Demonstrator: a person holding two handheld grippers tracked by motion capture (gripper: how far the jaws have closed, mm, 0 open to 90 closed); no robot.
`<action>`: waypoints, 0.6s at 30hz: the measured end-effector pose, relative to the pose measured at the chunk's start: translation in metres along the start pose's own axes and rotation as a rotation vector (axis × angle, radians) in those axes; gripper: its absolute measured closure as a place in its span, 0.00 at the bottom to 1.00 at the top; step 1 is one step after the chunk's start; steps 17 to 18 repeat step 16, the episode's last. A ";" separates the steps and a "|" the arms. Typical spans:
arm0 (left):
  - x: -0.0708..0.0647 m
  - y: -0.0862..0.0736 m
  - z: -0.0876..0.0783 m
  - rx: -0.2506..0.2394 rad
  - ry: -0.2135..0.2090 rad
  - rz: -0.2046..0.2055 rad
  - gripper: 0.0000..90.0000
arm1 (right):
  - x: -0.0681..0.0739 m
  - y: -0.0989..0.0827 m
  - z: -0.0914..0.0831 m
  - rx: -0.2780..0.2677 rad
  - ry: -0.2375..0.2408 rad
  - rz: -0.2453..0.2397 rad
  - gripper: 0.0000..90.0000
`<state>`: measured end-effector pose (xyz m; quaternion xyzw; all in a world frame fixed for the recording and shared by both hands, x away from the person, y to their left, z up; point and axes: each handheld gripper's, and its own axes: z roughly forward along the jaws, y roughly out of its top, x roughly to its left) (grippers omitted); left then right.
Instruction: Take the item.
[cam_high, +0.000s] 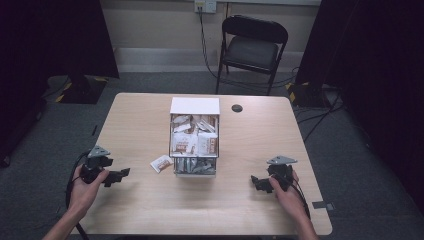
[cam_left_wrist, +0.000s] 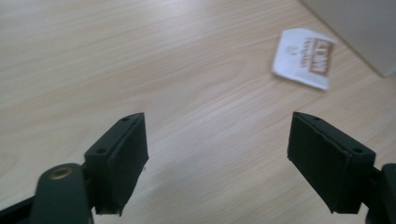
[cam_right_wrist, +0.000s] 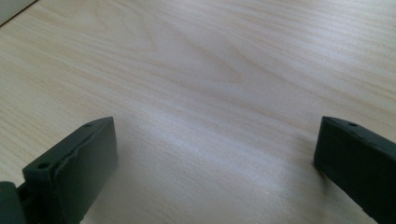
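A pale wooden table (cam_high: 150, 210) carries one clear box (cam_high: 195, 145) crammed with sachets, too many to count, and one loose sachet (cam_high: 161, 163) lying flat just left of it. The left gripper (cam_high: 122, 173), jaws spread and empty, points at that sachet, which lies ahead and rightward, nearer than to the right gripper (cam_high: 255, 181), also spread and empty.

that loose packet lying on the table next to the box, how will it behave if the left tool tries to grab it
The packet lies flat on the table, so the left tool, open and short of it, would probably struggle to get under an edge. It looks thin and papery: likely light and floppy, bending when pinched. Pushed, it would probably slide on the smooth wood.
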<state>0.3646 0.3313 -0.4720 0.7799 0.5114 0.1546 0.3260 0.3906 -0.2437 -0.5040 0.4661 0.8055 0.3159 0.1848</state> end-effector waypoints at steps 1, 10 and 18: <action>0.002 -0.004 0.003 0.007 0.010 -0.004 0.22 | 0.000 0.000 0.000 0.000 0.000 0.000 0.00; 0.008 -0.026 0.020 -0.007 0.091 -0.014 0.19 | 0.000 0.000 0.000 0.000 -0.001 0.001 0.00; 0.006 -0.032 0.024 -0.063 0.109 -0.027 0.08 | 0.000 0.000 0.000 0.000 -0.001 0.001 0.00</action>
